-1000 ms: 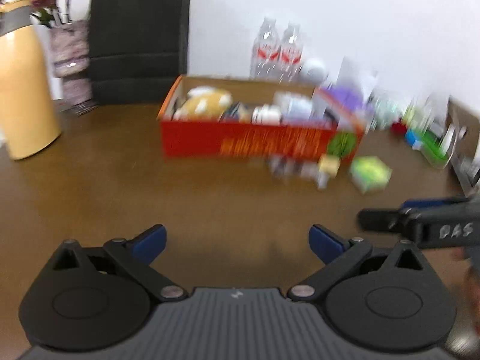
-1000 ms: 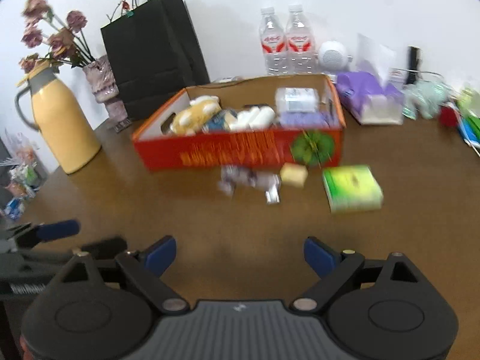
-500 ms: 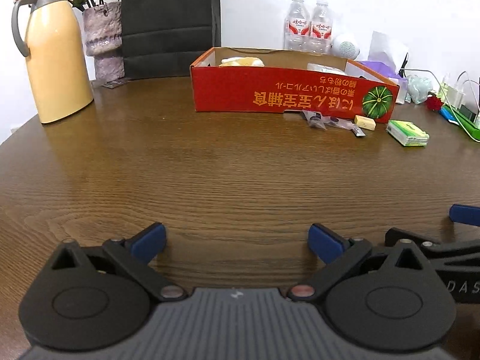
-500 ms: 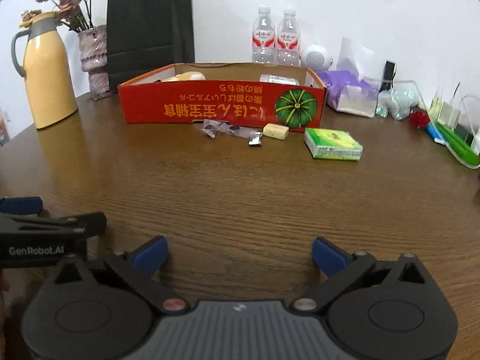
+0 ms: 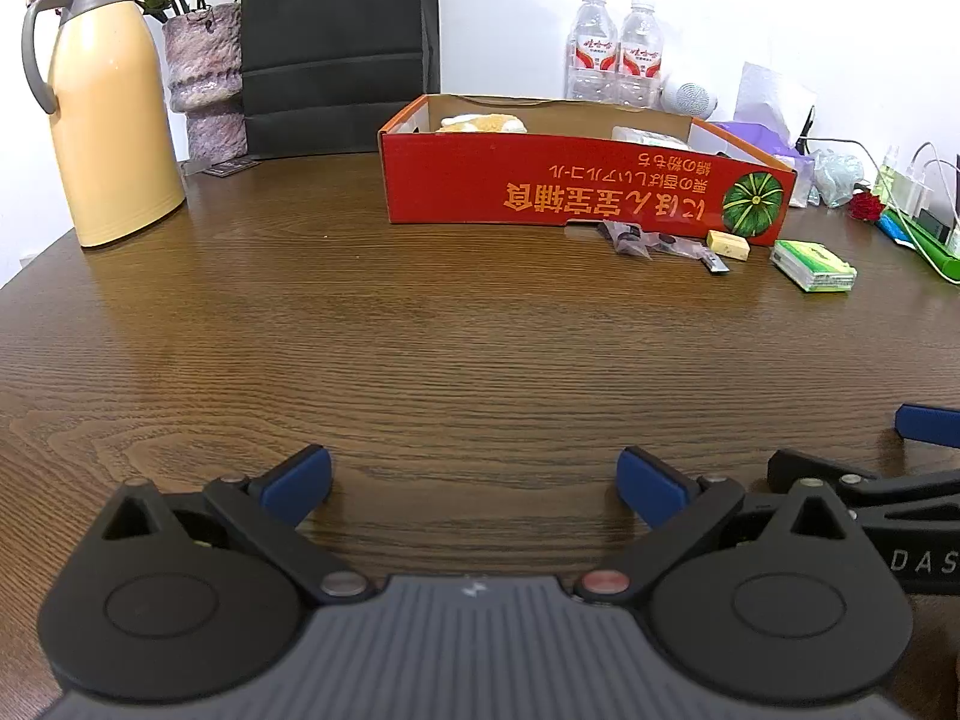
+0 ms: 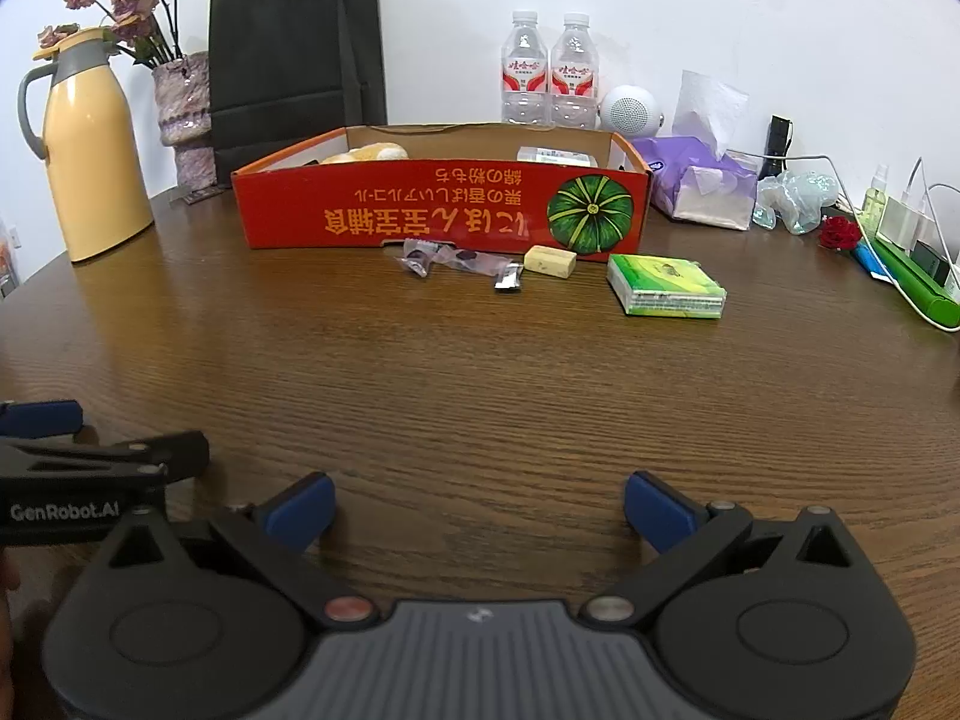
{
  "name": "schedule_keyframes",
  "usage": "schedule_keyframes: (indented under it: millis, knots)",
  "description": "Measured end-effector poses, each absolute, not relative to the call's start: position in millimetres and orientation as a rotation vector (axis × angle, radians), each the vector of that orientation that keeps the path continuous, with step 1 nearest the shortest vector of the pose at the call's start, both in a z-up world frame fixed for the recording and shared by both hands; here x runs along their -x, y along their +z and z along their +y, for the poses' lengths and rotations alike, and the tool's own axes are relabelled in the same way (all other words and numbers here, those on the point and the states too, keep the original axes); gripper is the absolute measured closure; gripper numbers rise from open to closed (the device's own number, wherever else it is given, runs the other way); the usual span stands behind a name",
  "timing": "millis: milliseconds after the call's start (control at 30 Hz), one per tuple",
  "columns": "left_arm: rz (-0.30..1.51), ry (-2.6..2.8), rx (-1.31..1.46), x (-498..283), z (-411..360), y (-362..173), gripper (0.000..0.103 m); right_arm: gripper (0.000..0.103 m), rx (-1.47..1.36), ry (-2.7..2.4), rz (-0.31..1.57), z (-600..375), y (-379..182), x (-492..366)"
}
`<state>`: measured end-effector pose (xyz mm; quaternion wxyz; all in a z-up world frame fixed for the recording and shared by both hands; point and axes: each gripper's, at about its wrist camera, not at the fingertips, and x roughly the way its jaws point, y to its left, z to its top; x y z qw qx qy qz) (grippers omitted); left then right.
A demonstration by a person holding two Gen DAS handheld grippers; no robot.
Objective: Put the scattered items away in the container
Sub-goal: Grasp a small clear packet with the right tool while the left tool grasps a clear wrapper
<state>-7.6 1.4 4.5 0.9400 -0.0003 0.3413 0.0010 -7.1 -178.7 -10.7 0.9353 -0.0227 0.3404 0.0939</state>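
Observation:
A red cardboard box [image 5: 576,192] [image 6: 444,210] stands at the far side of the brown table, with several items inside. In front of it lie clear snack packets [image 6: 447,258] [image 5: 645,238], a small yellow block [image 6: 549,260] [image 5: 727,243] and a green tissue pack [image 6: 665,286] [image 5: 813,265]. My left gripper [image 5: 474,480] is open and empty, low over the near table. My right gripper [image 6: 480,507] is open and empty beside it. Each shows at the other view's edge.
A yellow thermos [image 6: 90,144], a vase of dried flowers [image 6: 183,114] and a black paper bag [image 6: 294,54] stand at the back left. Two water bottles [image 6: 549,78], a purple tissue pack [image 6: 702,186], cables and a green power strip [image 6: 912,282] crowd the right.
Both grippers have dropped lower and drawn back from the box, then settled. Both stay open and empty. The items on the table have not moved.

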Motion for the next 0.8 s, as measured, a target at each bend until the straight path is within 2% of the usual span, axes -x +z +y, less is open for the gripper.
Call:
schedule_keyframes:
  millis: [33, 67, 100, 133, 200, 233, 267, 367, 433, 467, 533, 600, 700, 733, 767, 800]
  knots:
    - [0.693, -0.04, 0.008, 4.0, 4.1, 8.0, 0.0, 0.001, 0.051, 0.206, 0.698, -179.5, -10.2, 6.8]
    - [0.684, -0.091, 0.03, -2.9, 8.7, 14.7, 0.0, 0.007, 0.071, 0.229, 0.703, -181.2, -7.5, 5.4]
    - [0.664, -0.126, 0.069, -11.5, 14.4, 23.2, 0.0, 0.028, 0.106, 0.262, 0.696, -183.5, 0.9, 2.8]
    - [0.633, -0.157, 0.119, -23.3, 19.7, 32.5, 0.0, 0.035, 0.136, 0.292, 0.664, -187.9, 13.4, -0.3]
    - [0.621, -0.247, 0.149, -60.1, 18.6, 44.5, 0.003, 0.029, 0.155, 0.299, 0.557, -202.0, 44.3, -11.8]
    - [0.652, -0.275, 0.133, -81.5, 11.5, 46.3, 0.012, 0.028, 0.141, 0.292, 0.51, -208.0, 55.5, -20.3]
    - [0.679, -0.279, 0.122, -100.5, 3.7, 46.0, 0.017, 0.027, 0.118, 0.295, 0.481, -212.8, 63.7, -32.9]
    - [0.688, -0.254, 0.081, -143.2, -19.6, 38.3, 0.026, 0.032, 0.071, 0.334, 0.517, -210.2, 61.0, -77.7]
    - [0.698, -0.266, 0.07, -161.7, -26.5, 30.6, 0.046, 0.049, 0.091, 0.343, 0.557, -200.2, 44.9, -108.9]
    - [0.709, -0.272, 0.079, -168.8, -26.7, 27.4, 0.049, 0.051, 0.102, 0.347, 0.583, -197.9, 35.1, -124.3]
    - [0.697, -0.324, 0.13, -174.8, -24.4, 21.9, 0.047, 0.058, 0.098, 0.35, 0.656, -194.1, 15.9, -147.9]
    - [0.679, -0.372, 0.141, -174.4, -26.7, 16.8, 0.045, 0.059, 0.091, 0.349, 0.682, -190.7, 1.5, -156.9]
    - [0.678, -0.375, 0.079, -177.4, -38.7, 12.5, 0.047, 0.072, 0.138, 0.35, 0.667, -183.5, -2.8, -155.2]
    - [0.686, -0.372, 0.075, -178.4, -40.6, 10.1, 0.051, 0.08, 0.154, 0.339, 0.659, -182.0, -4.2, -153.0]
    - [0.684, -0.37, 0.073, -178.7, -41.9, 7.9, 0.052, 0.083, 0.17, 0.338, 0.661, -180.8, -6.1, -151.6]
    - [0.678, -0.366, 0.062, -178.2, -43.3, 6.4, 0.056, 0.091, 0.167, 0.346, 0.656, -180.7, -6.6, -149.9]
